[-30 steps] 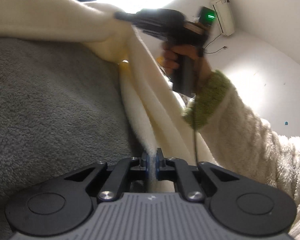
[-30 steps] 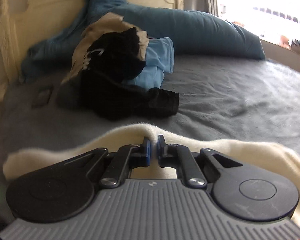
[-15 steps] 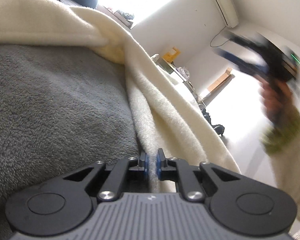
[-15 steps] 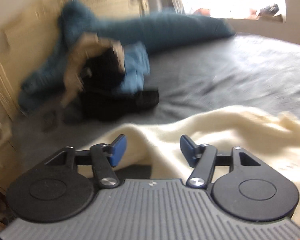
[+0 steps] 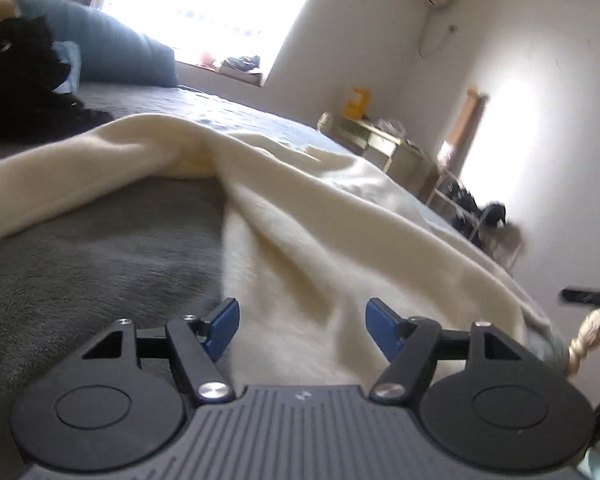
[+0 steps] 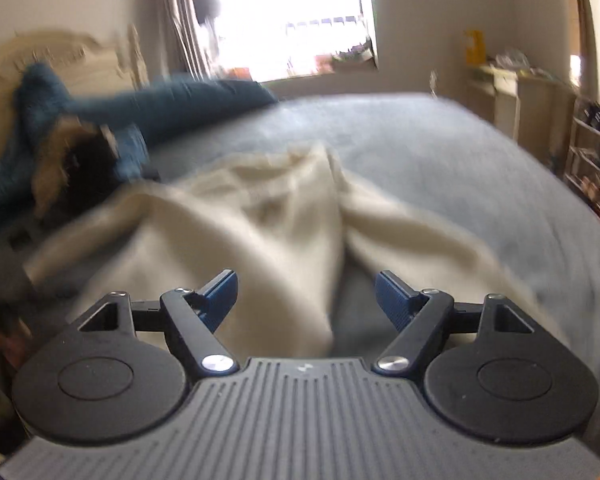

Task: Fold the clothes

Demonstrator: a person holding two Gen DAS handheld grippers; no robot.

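A cream fleece garment (image 5: 300, 208) lies loosely rumpled on the grey bedspread (image 5: 100, 248). My left gripper (image 5: 302, 322) is open just above its near edge, blue pads wide apart with cloth beneath them but not pinched. In the right wrist view the same cream garment (image 6: 260, 220) spreads in folds across the bed (image 6: 440, 152), and my right gripper (image 6: 306, 294) is open, held a little back from it. That view is blurred by motion.
A pile of black, tan and blue clothes (image 5: 16, 80) sits by a long blue pillow (image 5: 112, 48) at the headboard (image 6: 40, 56). Shelves and a cabinet (image 5: 396, 148) line the wall past the bed's far side. Part of the other gripper (image 5: 588, 296) shows at right.
Both grippers have let go of the cream garment: the right opened half a second ago and pulled back, the left opened just now. The garment has dropped onto the bed.
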